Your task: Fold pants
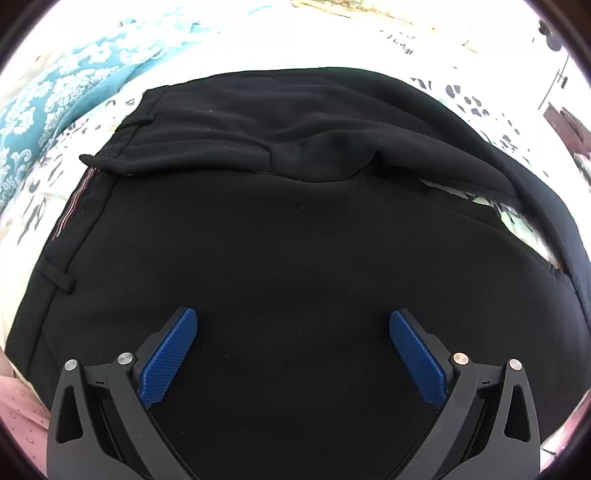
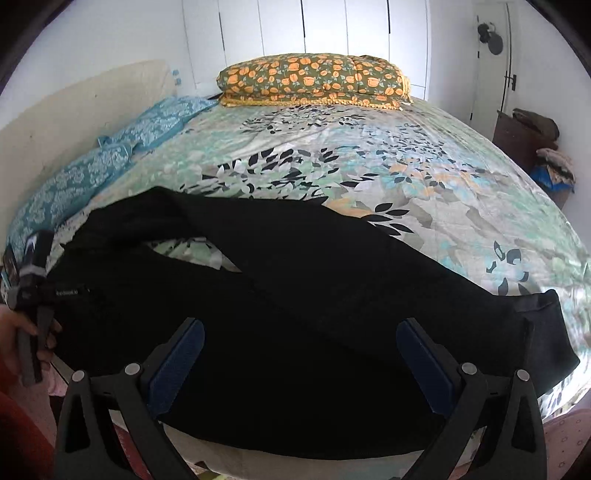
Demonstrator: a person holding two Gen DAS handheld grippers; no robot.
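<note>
The pants (image 2: 295,314) are lying along the near edge of the bed (image 2: 406,177), partly folded, 1 leg doubled back toward the waistband with a gap of sheet showing between the layers. We are holding both tools above them: the left tool (image 1: 293,354) and the right tool (image 2: 301,362) are both spread wide, gripping nothing. We are risking a crooked fold if the loose upper layer slips or bunches as we pinch only 1 layer.

A home bedroom is shown: a bed (image 2: 369,162) is covered by a floral sheet, a quilt (image 2: 314,79) is folded at its far edge, and wardrobe doors (image 2: 325,26) are seen behind.
</note>
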